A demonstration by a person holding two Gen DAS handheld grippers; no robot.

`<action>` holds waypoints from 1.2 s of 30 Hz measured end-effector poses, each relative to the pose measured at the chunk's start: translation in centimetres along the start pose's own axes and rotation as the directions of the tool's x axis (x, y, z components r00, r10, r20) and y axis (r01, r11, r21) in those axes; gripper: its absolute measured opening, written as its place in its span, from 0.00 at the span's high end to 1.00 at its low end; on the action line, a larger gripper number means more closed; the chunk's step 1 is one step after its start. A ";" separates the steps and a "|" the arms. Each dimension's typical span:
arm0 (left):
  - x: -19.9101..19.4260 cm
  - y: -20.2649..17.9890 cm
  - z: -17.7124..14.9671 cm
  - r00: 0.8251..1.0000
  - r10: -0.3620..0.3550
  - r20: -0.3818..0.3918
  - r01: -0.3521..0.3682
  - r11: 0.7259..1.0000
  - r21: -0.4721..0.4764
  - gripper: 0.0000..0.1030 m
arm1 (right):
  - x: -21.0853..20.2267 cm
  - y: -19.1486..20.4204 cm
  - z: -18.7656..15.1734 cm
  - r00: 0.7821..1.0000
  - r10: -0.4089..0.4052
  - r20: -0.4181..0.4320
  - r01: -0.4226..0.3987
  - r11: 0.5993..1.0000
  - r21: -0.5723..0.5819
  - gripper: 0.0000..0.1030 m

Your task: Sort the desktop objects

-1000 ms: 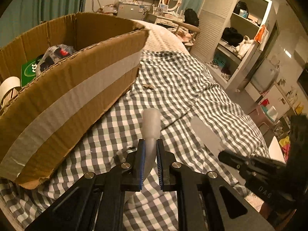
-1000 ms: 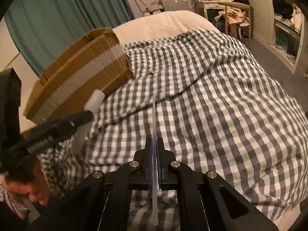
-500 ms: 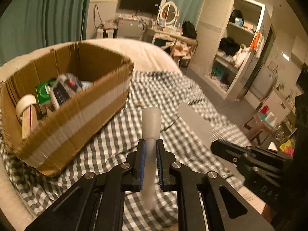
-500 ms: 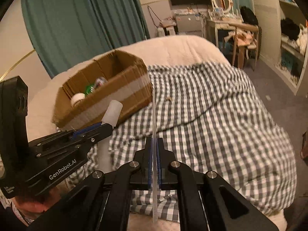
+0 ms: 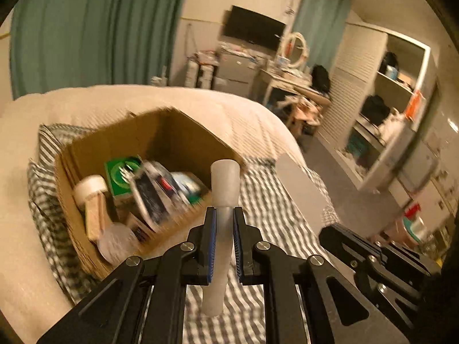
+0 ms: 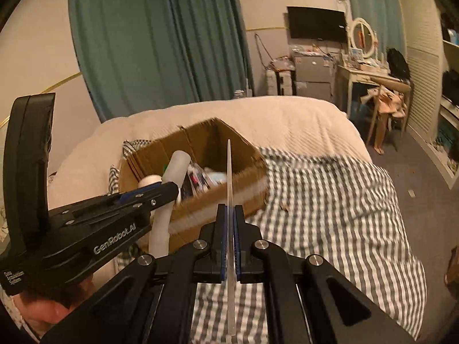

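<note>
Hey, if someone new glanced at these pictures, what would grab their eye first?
Probably the open cardboard box on the checked bedspread, crammed with packets and a tape roll. Next, each gripper clamps something: the left gripper a whitish tube, the right gripper a thin clear ruler seen edge-on.

Crowded cardboard box [image 5: 183, 132]; bare checked bedspread [image 6: 330, 200] beside
</note>
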State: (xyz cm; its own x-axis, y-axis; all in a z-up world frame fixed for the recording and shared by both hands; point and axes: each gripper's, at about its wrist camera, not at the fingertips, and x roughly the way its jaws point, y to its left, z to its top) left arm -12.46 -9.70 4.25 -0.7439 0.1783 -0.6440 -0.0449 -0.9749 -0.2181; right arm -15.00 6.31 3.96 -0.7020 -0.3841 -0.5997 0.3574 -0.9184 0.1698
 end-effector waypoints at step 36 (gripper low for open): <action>0.8 8.2 3.3 0.968 0.226 0.113 -0.199 0.958 -0.204 0.00 | 4.0 -1.2 3.5 0.993 -0.112 0.025 0.112 0.994 0.003 0.06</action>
State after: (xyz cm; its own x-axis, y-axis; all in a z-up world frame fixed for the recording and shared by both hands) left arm -15.61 -18.02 4.40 -0.8055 -0.0624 -0.5892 0.2416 -0.9426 -0.2304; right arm -20.41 5.51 4.10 -0.7527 -0.2808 -0.5955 0.2746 -0.9560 0.1036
